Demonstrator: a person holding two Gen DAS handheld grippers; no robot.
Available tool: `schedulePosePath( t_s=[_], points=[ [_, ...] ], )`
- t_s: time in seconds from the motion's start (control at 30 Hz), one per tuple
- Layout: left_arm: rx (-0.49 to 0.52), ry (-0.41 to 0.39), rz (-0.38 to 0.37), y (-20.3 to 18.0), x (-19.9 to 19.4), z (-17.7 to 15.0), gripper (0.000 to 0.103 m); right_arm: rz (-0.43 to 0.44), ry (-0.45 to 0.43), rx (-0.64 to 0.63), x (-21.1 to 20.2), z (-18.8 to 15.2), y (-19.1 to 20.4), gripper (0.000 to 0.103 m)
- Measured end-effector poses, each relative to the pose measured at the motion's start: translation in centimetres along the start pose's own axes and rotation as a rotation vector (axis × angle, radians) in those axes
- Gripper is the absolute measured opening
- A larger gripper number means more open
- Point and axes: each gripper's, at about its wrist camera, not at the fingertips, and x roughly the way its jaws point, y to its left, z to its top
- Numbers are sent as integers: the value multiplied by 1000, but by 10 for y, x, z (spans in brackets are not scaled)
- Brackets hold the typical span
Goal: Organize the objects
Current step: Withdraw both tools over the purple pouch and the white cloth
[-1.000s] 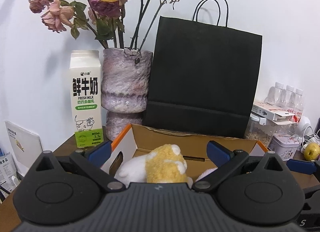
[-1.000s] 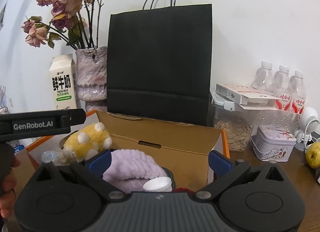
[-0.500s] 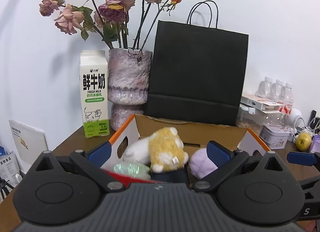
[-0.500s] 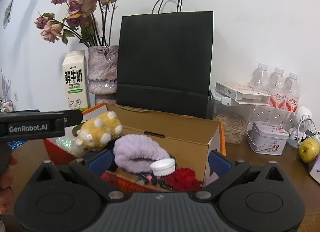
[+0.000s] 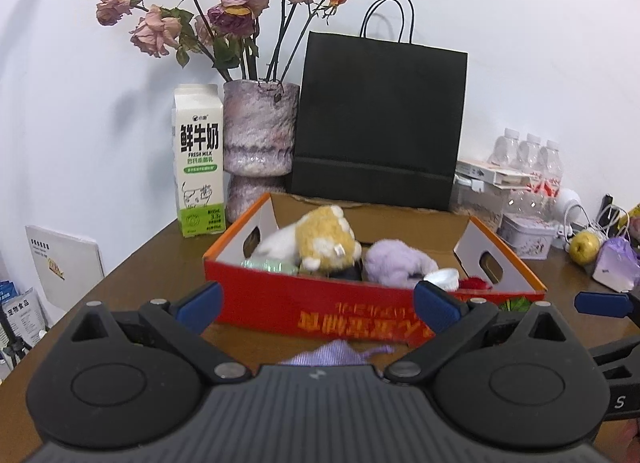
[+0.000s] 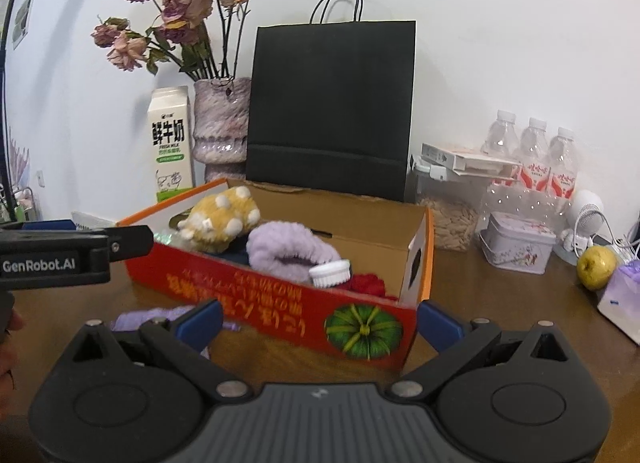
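Left wrist view: the left gripper (image 5: 318, 299) has its blue-tipped fingers (image 5: 199, 302) spread wide with nothing between them. Ahead at 12 o'clock stands the red cardboard box (image 5: 320, 309) on the brown table (image 5: 132, 287). Inside it lie a yellow and white plush toy (image 5: 320, 241), a lilac fluffy item (image 5: 396, 263) just to its right, a white round lid (image 5: 442, 278) and something red (image 5: 474, 283) at the box's right end. A lilac cloth (image 5: 334, 353) lies on the table between the box's near wall and the gripper body, at about 6 o'clock from the box. Behind the box, at 10 o'clock, are a milk carton (image 5: 199, 161) and a vase of dried roses (image 5: 260, 131); a black paper bag (image 5: 380, 127) stands at 12. At 3 o'clock is a yellow-green apple (image 5: 585, 247).

Right wrist view: the right gripper (image 6: 318, 321) is likewise spread apart and empty, facing the box's (image 6: 280, 303) near right corner with its printed green pumpkin. The plush toy (image 6: 224, 219), the lilac fluffy item (image 6: 288, 249) and the white lid (image 6: 330, 273) lie inside. The lilac cloth (image 6: 148, 317) sits on the table at 9 o'clock, partly hidden behind the left fingertip, so its full shape is unclear. The left gripper's arm crosses in at 9 o'clock. Water bottles (image 6: 532, 155) stand at 2 o'clock.
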Motion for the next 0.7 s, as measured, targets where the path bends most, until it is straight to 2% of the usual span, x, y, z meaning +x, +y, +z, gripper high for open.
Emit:
schedulePosePath(
  t_s=[0.4,0.7],
  points=[
    [16,33,-14,3,-44,-29,103,21,26,15,-47,-36,8,103],
    [23,85,-27,16,-65,-51,103,25,66,19,-67,-62,13,103]
  ],
)
